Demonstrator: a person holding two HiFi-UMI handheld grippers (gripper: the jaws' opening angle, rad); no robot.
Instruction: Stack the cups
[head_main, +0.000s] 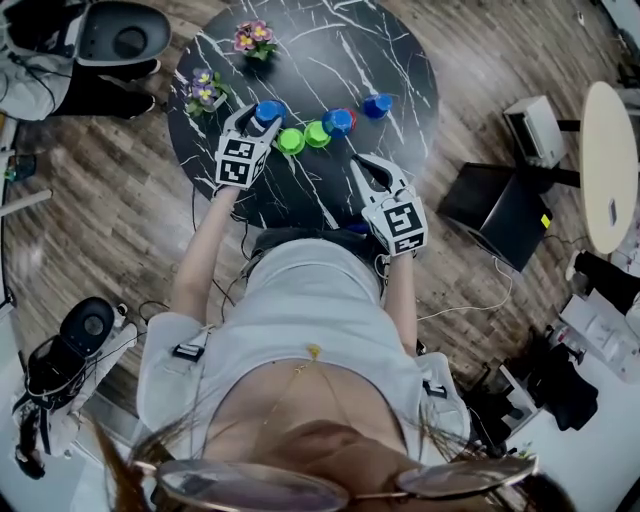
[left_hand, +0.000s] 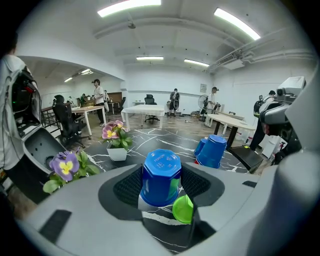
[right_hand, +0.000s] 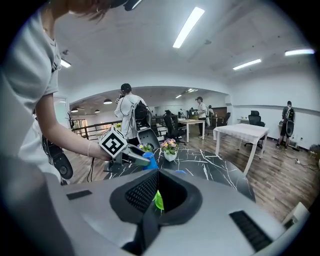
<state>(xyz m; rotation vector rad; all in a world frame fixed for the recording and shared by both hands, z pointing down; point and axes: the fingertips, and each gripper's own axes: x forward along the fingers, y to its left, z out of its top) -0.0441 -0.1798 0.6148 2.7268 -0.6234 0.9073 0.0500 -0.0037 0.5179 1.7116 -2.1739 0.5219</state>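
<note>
While the right tongs (head_main: 360, 168) hover over the near edge of the round black marble-patterned table (head_main: 400, 60), their jaws are pressed together with nothing between them. Further in on the left, the left tongs (left_hand: 162, 192) are spread wide around an upturned blue plastic cup (left_hand: 160, 170), pads snug against both its sides, and that's a grip! Just right of it, a bright green plastic cup (left_hand: 183, 208) lies on its side, with a second green cup (head_main: 317, 134) beside it. Right again comes a blue cup with red showing at its rim (head_main: 339, 122), then a lone blue cup (head_main: 377, 105). Far left, purple potted flowers (head_main: 203, 90); farthest back, pink potted flowers (head_main: 255, 40).
</note>
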